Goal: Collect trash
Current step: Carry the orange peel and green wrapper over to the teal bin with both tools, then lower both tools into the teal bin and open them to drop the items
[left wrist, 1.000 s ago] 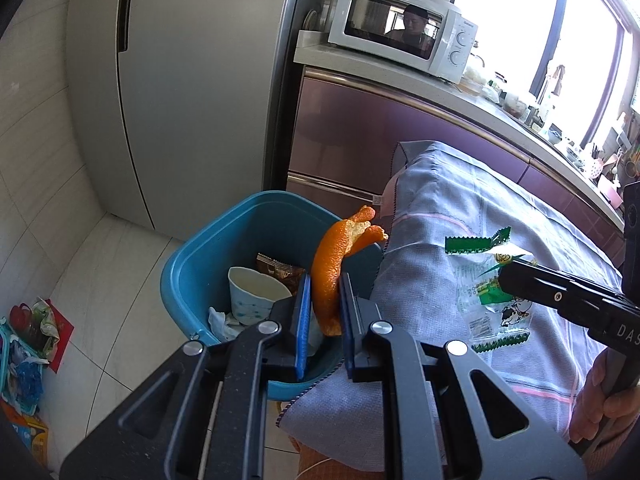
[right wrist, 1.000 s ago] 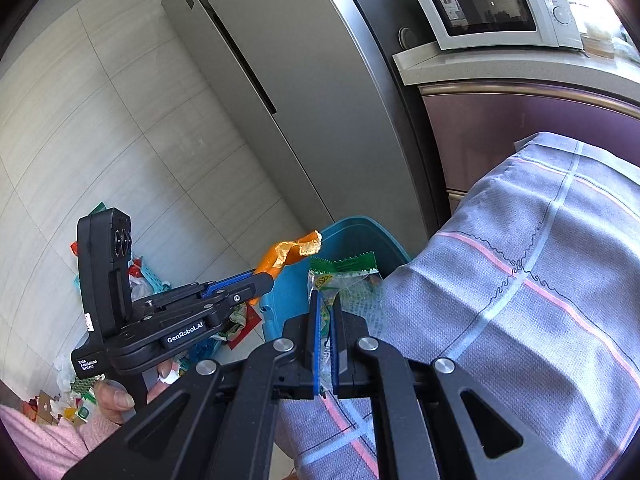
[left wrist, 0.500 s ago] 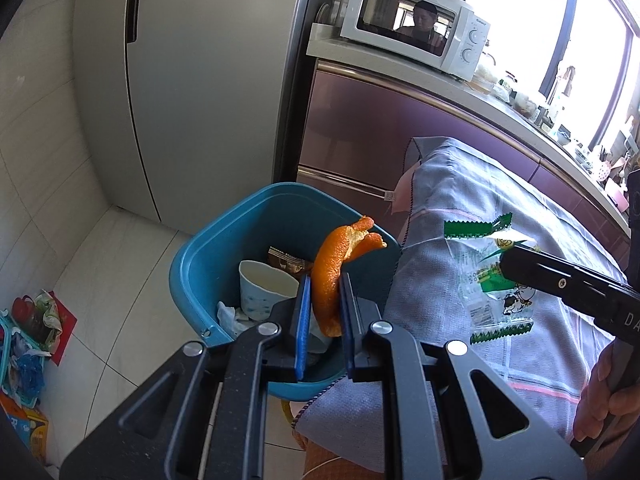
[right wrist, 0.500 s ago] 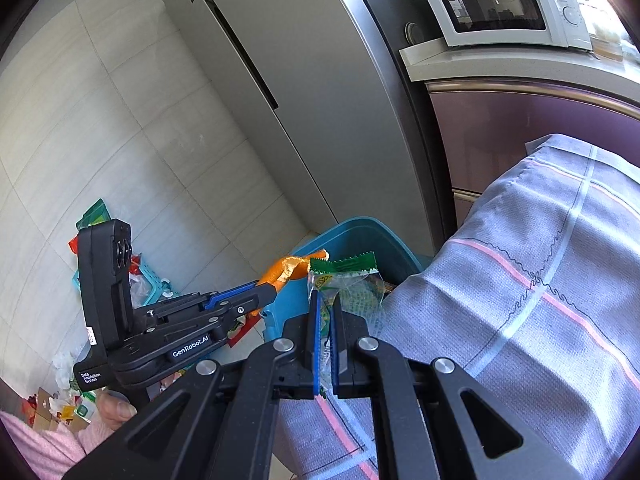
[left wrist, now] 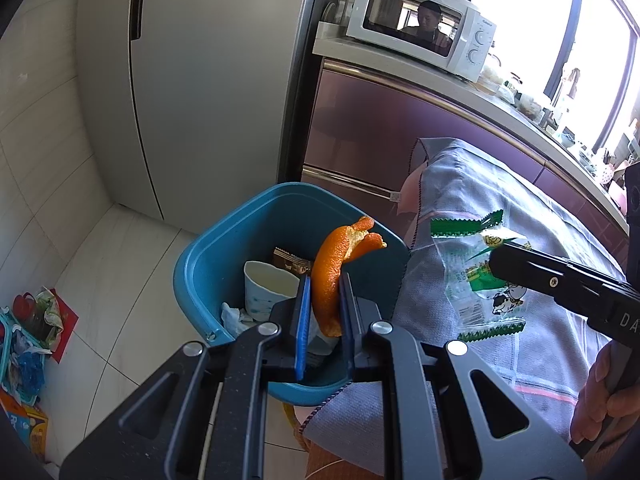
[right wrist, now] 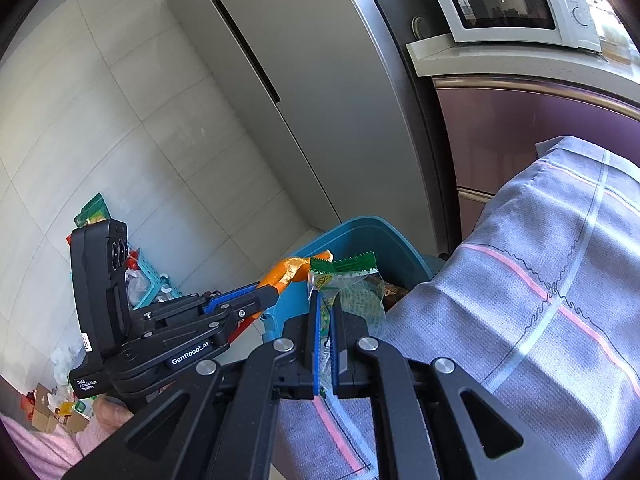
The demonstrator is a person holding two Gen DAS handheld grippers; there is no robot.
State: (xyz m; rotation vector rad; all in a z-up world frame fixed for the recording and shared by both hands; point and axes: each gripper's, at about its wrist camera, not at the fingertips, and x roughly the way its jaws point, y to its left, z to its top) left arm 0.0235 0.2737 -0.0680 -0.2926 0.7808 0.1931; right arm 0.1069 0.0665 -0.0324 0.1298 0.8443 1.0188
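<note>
The blue bin (left wrist: 208,264) stood on the floor against the cloth-covered table (left wrist: 540,216) and held a paper cup (left wrist: 266,290), crumpled tissue (left wrist: 234,316) and a brown wrapper (left wrist: 292,264). Over its opening, the left gripper (left wrist: 324,312) clamped an orange peel (left wrist: 334,268) — further right, the right gripper (right wrist: 325,334) pinched a green-edged clear wrapper (left wrist: 472,280) above the tablecloth.

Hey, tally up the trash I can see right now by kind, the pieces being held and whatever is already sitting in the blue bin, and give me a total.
Orange peel, in left hand-held gripper: 1
Green-and-clear wrapper, in right hand-held gripper: 1
Paper cup, in blue bin: 1
Brown wrapper, in bin: 1
White crumpled tissue, in bin: 1
Total: 5
</note>
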